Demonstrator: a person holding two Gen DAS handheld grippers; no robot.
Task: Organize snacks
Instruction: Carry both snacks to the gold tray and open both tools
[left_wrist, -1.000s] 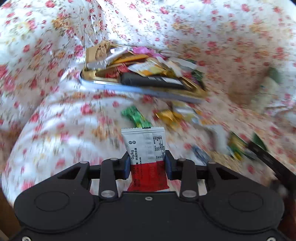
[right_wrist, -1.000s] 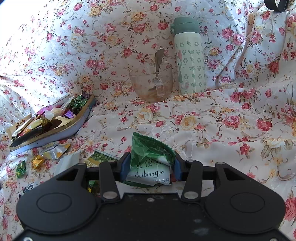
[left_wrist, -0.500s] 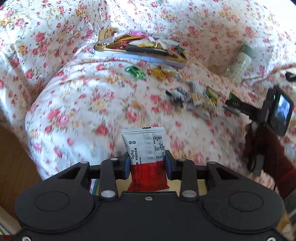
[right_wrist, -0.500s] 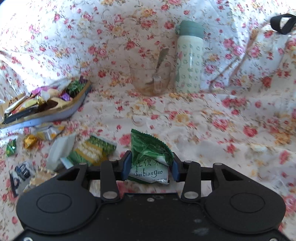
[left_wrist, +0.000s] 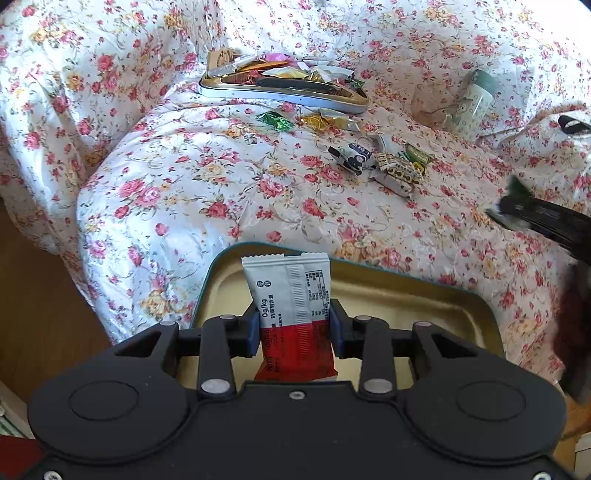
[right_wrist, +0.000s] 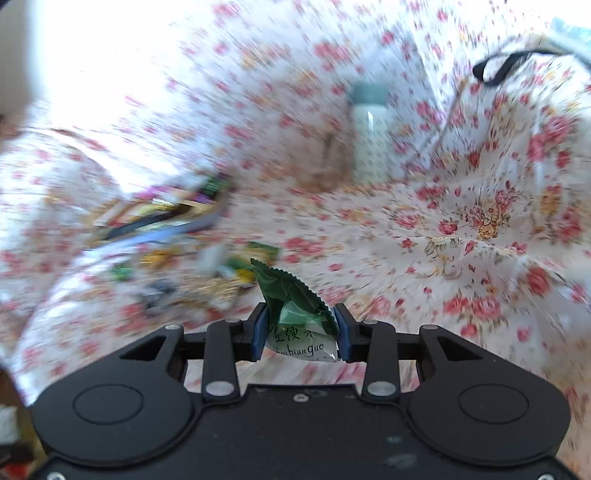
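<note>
The left gripper (left_wrist: 294, 326) pinches a white-and-red sachet (left_wrist: 291, 310) printed "0g/kg", above an open gold-lined tin (left_wrist: 424, 295) near the bed's edge. The right gripper (right_wrist: 300, 334) clamps a green packet (right_wrist: 301, 314) reading "bianguo"; beyond it lies bare floral quilt (right_wrist: 461, 221).

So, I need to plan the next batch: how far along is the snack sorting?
Done: nothing shows in the near gold tin yet. In hand: the left gripper holds a white-and-red packet over it; the right gripper holds a green packet. Left: loose wrapped snacks on the floral cover, and the heaped far tray.
</note>
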